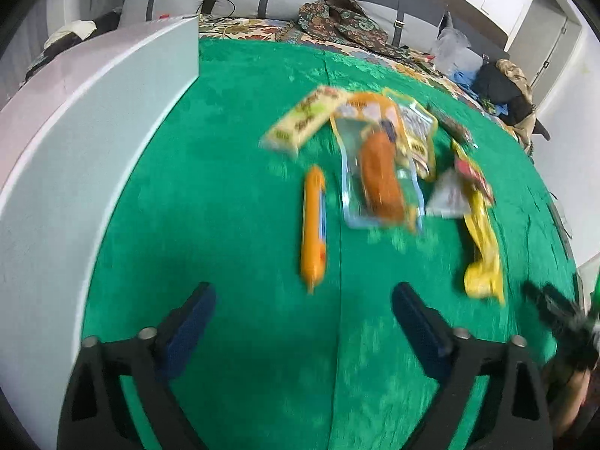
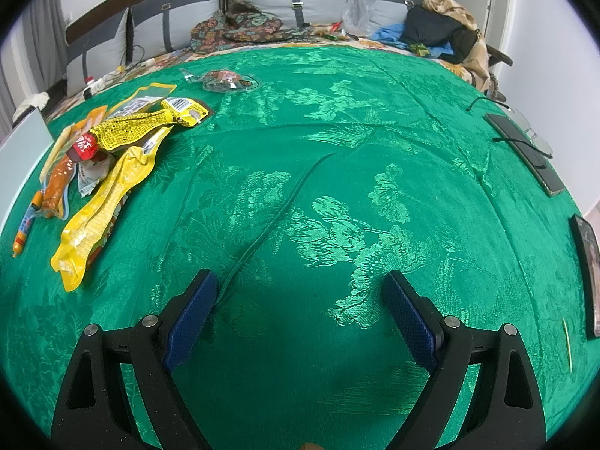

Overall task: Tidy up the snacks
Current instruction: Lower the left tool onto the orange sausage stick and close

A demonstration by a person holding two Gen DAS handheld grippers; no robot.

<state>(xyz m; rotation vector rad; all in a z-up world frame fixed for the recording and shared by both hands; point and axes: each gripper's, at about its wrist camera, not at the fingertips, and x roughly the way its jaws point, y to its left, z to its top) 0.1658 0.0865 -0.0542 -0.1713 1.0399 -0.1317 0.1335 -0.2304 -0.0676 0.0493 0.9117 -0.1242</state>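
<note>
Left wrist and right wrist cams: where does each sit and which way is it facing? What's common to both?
Left wrist: on the left gripper, angled down over the green patterned cloth at the snack pile, with the long orange sausage stick nearest; a white box on the left; own open fingers show, the right gripper at the edge.
Right wrist: on the right gripper, angled down at bare cloth; own open fingers show.
Shared: cloth, sausage stick, long yellow crinkled packet, box.

The left gripper (image 1: pixel 303 296) and the right gripper (image 2: pixel 300 285) both tilt downward, jaws spread wide, nothing between them.
</note>
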